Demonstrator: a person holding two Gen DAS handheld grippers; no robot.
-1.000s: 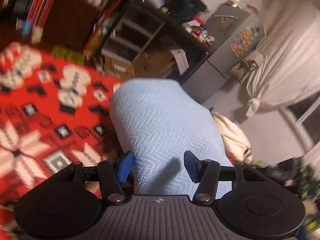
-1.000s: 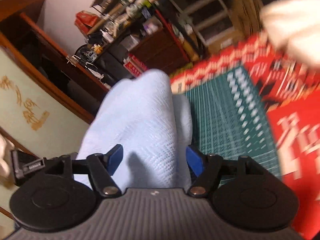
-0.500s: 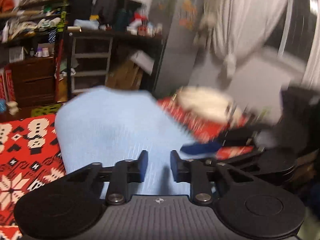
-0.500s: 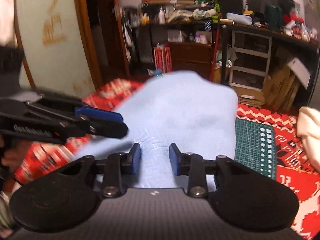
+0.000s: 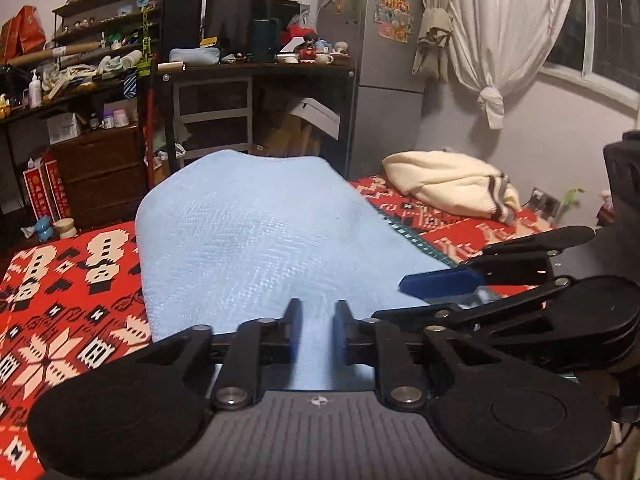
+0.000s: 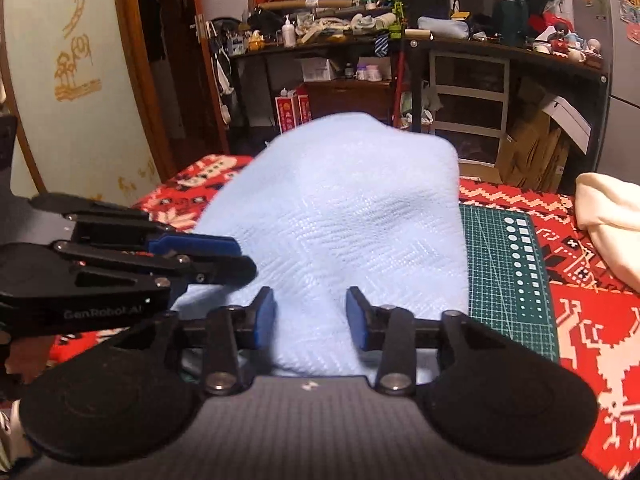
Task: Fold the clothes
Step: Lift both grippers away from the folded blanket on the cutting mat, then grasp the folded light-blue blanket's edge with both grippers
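Note:
A light blue knitted garment (image 5: 256, 240) lies spread on the red patterned cloth, running away from both grippers; it also shows in the right wrist view (image 6: 344, 232). My left gripper (image 5: 316, 330) is nearly closed, its jaws pinching the garment's near edge. My right gripper (image 6: 310, 318) has its jaws partly apart, with the near edge between them. The right gripper shows from the side in the left wrist view (image 5: 480, 280), and the left gripper in the right wrist view (image 6: 200, 256); the two sit close side by side.
A cream sweater (image 5: 452, 188) lies at the far right of the red patterned cloth (image 5: 60, 292). A green cutting mat (image 6: 508, 268) lies beside the blue garment. Cluttered shelves (image 5: 100, 60), a desk and a grey fridge (image 5: 384, 40) stand behind.
Both grippers swung round to level and came together at the garment's near edge. Both closed half a second ago; the left stays closed, the right has since opened partway.

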